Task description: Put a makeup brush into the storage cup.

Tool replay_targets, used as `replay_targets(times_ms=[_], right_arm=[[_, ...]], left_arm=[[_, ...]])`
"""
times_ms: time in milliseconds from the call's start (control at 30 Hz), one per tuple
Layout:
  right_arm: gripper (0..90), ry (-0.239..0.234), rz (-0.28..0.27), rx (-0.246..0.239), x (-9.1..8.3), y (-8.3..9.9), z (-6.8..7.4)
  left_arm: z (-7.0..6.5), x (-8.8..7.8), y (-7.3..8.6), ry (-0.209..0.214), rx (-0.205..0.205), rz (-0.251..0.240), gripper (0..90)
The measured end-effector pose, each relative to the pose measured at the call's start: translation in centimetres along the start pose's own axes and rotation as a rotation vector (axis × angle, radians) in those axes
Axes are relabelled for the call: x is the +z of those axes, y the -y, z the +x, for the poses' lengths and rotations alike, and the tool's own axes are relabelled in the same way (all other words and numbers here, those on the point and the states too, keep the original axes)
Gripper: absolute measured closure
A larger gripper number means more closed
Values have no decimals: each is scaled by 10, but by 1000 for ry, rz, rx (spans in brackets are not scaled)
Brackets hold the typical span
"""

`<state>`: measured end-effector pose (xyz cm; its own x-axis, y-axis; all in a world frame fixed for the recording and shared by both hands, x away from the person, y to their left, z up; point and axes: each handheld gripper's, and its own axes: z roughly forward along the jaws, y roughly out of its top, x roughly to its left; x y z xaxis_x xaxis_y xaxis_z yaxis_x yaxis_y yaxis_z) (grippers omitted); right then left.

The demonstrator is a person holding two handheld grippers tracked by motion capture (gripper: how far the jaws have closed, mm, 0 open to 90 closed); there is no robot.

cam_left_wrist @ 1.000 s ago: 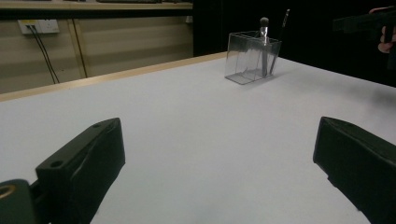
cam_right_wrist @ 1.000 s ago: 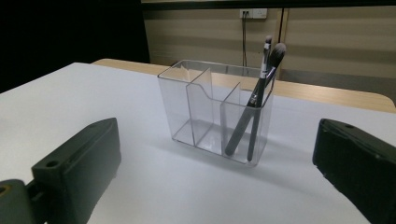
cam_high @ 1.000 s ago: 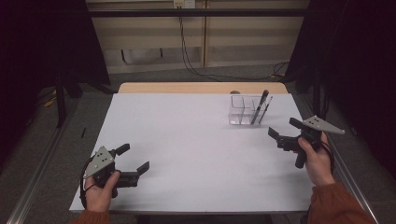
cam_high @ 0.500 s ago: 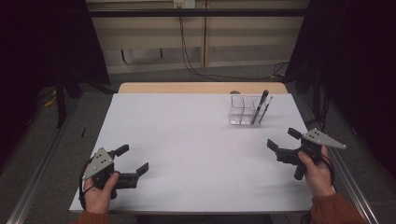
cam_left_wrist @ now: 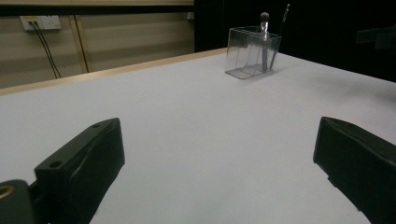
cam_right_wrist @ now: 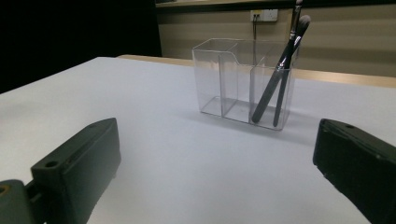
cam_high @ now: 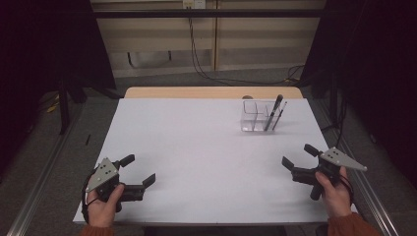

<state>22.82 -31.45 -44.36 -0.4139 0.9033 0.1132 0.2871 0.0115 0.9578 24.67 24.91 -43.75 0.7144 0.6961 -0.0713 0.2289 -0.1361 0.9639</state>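
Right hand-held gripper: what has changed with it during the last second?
The right hand-held gripper moved back from the organizer toward the table's near edge, open and empty. The left hand-held gripper, organizer and brushes stayed put.

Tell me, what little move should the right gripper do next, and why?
Probably reach forward toward the clear organizer. The right gripper is open and holds nothing, and it sits nearest the two makeup brushes leaning in the organizer's end compartment. The left gripper rests open at the table's near left corner.
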Motion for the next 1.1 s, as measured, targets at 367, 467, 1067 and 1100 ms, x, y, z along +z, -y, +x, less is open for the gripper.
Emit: replay_targets(times_ms=[367, 467, 1067, 1100], right_arm=[[1, -4, -6, -14, -13, 9, 4], [1, -6, -11, -30, -15, 13, 5], [2, -3, -7, -40, -23, 21, 3], [2, -5, -6, -42, -23, 21, 3]], left_arm=[[-1, -6, 2, -3, -5, 3, 18], [-2, -9, 2, -6, -7, 1, 18], [-5, -8, 4, 22, 1, 36, 15], [-5, -8, 4, 23, 2, 36, 15]])
